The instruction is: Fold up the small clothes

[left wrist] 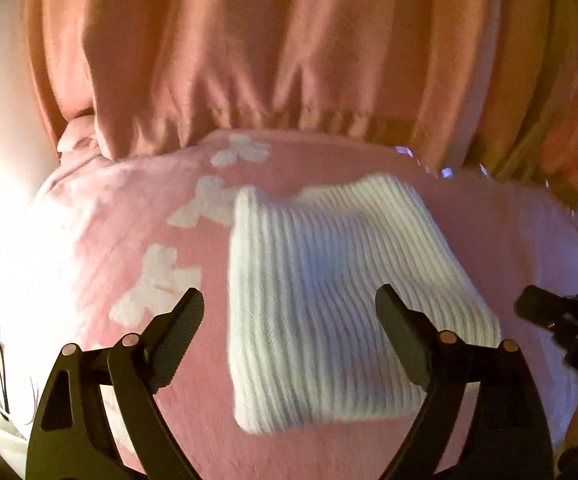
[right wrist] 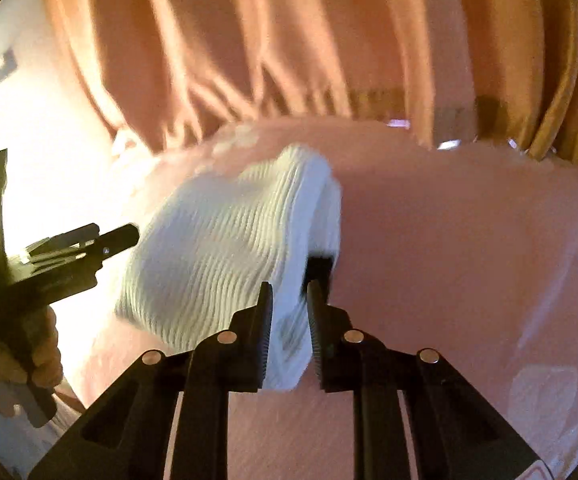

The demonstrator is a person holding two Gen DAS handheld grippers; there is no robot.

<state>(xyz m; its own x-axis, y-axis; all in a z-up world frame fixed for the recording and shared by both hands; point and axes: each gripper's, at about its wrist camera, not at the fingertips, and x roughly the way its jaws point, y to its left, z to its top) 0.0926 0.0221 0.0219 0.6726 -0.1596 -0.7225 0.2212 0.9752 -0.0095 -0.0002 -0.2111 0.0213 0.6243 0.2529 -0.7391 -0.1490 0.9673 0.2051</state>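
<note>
A white ribbed garment (left wrist: pixel 329 260), folded into a rough rectangle, lies on a pink blanket (left wrist: pixel 89 216) with white bow prints. My left gripper (left wrist: pixel 289 294) hangs open just above the garment's near left part, one finger over the blanket and the other over the cloth, pinching nothing. In the right wrist view the same garment (right wrist: pixel 217 240) shows layered edges on its right side. My right gripper (right wrist: pixel 289 292) has its jaws close together with the garment's near right corner pressed between the pads. It also shows as a black shape (left wrist: pixel 537 304) at the garment's right edge.
Orange gathered curtains (left wrist: pixel 289 40) hang right behind the blanket's far edge. A pale wall (right wrist: pixel 29 120) glares brightly on the left. A finger (right wrist: pixel 117 238) of the left gripper and the hand (right wrist: pixel 45 356) holding it show at the left. Pink blanket (right wrist: pixel 469 240) extends to the right.
</note>
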